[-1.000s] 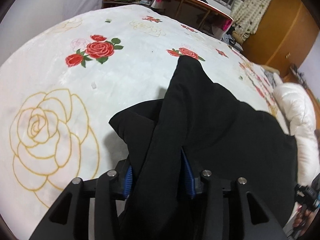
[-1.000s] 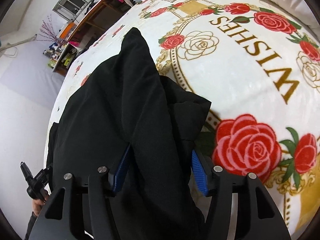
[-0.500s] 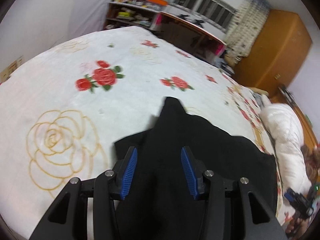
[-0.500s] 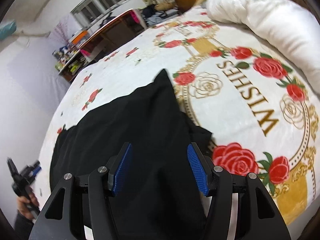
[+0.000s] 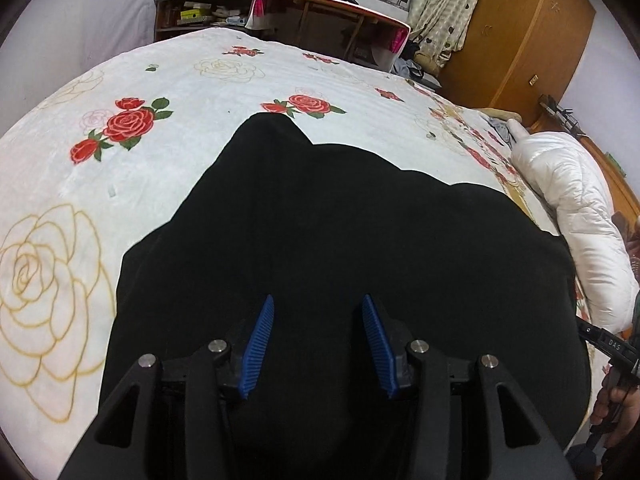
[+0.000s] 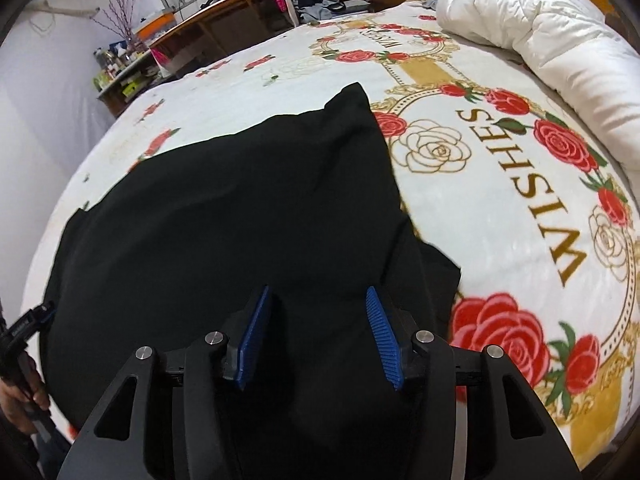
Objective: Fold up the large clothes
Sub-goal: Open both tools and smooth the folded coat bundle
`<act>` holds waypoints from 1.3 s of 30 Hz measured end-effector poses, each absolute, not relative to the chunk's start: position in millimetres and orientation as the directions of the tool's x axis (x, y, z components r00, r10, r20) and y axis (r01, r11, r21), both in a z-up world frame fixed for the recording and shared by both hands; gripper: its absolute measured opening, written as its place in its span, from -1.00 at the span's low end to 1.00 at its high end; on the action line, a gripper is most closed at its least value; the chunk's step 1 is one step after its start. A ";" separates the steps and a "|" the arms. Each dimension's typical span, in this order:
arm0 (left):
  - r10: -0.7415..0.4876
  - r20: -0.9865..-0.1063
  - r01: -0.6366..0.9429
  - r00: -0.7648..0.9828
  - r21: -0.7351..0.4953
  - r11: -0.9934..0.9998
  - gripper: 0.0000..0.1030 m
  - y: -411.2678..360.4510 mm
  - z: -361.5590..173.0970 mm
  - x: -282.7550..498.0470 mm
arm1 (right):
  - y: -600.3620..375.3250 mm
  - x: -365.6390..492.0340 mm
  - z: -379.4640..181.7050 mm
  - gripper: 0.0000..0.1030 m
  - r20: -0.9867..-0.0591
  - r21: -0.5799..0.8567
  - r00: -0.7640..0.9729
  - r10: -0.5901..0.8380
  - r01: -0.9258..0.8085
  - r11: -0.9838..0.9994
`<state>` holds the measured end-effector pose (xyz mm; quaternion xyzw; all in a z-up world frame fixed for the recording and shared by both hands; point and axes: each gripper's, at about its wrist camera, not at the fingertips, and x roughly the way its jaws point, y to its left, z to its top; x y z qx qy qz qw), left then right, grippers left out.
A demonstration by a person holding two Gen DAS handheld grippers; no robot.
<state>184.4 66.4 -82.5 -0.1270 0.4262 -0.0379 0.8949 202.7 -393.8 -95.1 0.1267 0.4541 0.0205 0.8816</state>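
Observation:
A large black garment lies spread on the bed's white rose-print blanket, with a pointed corner toward the far side. It also shows in the right wrist view. My left gripper is open just above the garment's near edge, its blue pads empty. My right gripper is open too, above the garment's right part, with a folded flap beside it. Each view shows the other gripper at the frame's edge, held in a hand.
A white duvet is bunched along the bed's right side, also seen in the right wrist view. A wooden desk, cluttered shelves and a wooden wardrobe stand beyond the bed.
Both grippers opened and let go of the black fabric they were pinching, then pulled back and up. The lifted folds dropped and the garment now lies flatter on the bed.

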 end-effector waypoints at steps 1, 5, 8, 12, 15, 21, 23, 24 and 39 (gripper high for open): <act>-0.175 -0.757 -0.042 0.630 -0.258 0.965 -0.05 66.7 -82.5 187.7 | -394.5 206.3 -96.0 -0.04 -0.801 0.227 0.584 0.135 0.087 0.970; -0.191 -0.754 -0.048 0.628 -0.283 0.958 -0.06 68.9 -69.0 205.5 | -398.6 216.8 -76.0 -0.04 -0.783 0.229 0.612 0.112 0.115 0.967; -0.184 -0.741 -0.035 0.646 -0.269 0.963 -0.06 66.6 -61.0 231.0 | -395.1 232.5 -64.0 -0.04 -0.762 0.253 0.633 0.139 0.092 0.963; -0.121 -0.753 -0.052 0.647 -0.202 0.978 -0.06 68.1 -67.2 273.1 | -387.2 273.6 -70.5 -0.04 -0.777 0.222 0.614 0.140 0.058 0.973; -0.102 -0.768 -0.069 0.633 -0.187 0.980 -0.06 74.8 -81.3 294.2 | -394.8 304.4 -90.8 -0.04 -0.814 0.181 0.573 0.095 0.095 0.979; -0.096 -0.762 -0.067 0.640 -0.180 0.981 -0.05 74.8 -101.2 302.9 | -418.9 318.5 -119.5 -0.04 -0.838 0.226 0.538 0.089 0.194 0.954; -0.094 -0.767 -0.067 0.635 -0.175 0.982 -0.05 73.5 -101.6 304.7 | -423.1 318.1 -121.6 -0.04 -0.839 0.262 0.532 0.117 0.206 0.943; -0.092 -0.772 -0.066 0.629 -0.171 0.983 -0.05 73.8 -100.3 306.1 | -424.5 316.8 -119.3 -0.04 -0.839 0.265 0.531 0.119 0.209 0.941; -0.126 -0.701 0.023 0.702 -0.154 0.988 -0.05 59.6 -19.8 166.1 | -369.9 168.2 -31.9 -0.04 -0.738 0.221 0.662 0.128 0.058 0.974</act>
